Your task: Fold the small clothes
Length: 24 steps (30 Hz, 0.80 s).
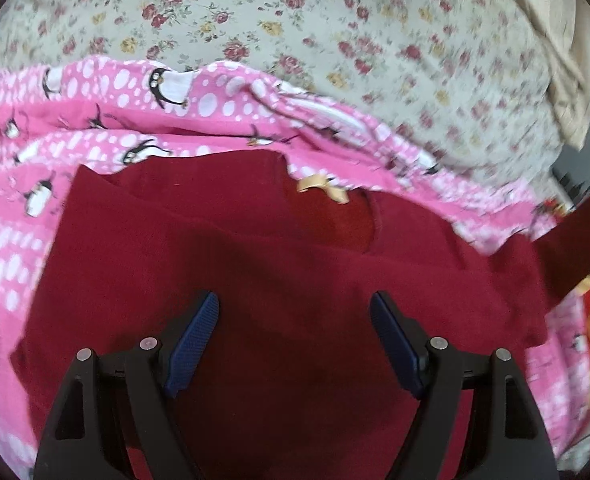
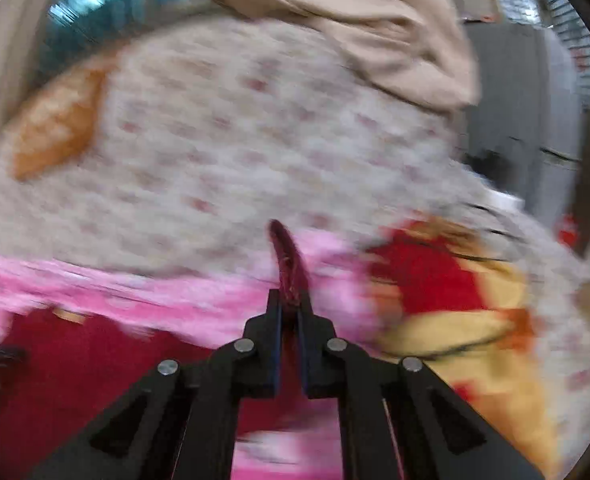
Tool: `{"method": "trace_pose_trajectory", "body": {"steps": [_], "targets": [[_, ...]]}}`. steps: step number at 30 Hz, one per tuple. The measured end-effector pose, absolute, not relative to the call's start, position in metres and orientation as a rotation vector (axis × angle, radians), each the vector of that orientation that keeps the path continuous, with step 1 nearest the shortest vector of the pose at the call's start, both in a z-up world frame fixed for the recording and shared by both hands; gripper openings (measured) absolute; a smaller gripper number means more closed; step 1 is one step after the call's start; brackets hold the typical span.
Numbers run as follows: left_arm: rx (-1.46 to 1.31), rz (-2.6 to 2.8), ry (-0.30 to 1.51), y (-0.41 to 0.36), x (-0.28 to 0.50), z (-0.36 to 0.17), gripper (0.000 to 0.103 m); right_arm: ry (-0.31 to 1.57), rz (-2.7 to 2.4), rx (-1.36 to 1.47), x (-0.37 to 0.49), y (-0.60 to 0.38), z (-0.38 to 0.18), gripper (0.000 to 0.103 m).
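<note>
While red garment [image 1: 287, 264] lies under open left gripper [image 1: 294, 312] jaws — right gripper [image 2: 290, 304] pinches edge.

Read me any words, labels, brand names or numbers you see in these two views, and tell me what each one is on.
No readable text in either view.
Tan neck tag on the dark red garment: no lettering can be made out.
Pink penguin cloth: pictures and dots only, no words.
Floral sheet: flowers only.
Red and yellow cartoon print: too blurred to tell.
</note>
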<state>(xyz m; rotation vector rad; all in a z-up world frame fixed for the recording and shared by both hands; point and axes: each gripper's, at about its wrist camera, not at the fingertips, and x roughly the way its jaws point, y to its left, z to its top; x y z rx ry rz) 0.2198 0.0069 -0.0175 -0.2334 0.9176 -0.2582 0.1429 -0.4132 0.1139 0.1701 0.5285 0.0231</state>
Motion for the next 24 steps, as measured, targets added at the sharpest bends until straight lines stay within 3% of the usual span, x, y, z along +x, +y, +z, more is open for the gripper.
{"method": "trace_pose_trajectory", "body": {"steps": [5,12,15,17,24], "targets": [[-0.378,-0.386,0.827,0.009,0.21,0.001,0.063,0.614,0.278,0.249,0.164,-0.289,0.069,0.007],[-0.491,-0.434,0.897,0.004,0.22,-0.011,0.063,0.837,0.4,-0.035,0.161,-0.169,-0.009,0.008],[-0.499,-0.42,0.929,0.003,0.223,-0.02,0.063,0.81,0.409,-0.057,0.157,-0.166,-0.006,0.021],[-0.472,-0.426,0.917,-0.002,0.22,-0.02,0.063,0.806,0.409,-0.056,0.155,-0.166,-0.005,0.039],[-0.304,-0.505,0.912,-0.042,0.201,-0.02,0.063,0.896,0.319,0.104,0.113,-0.193,0.007,0.047]]}}
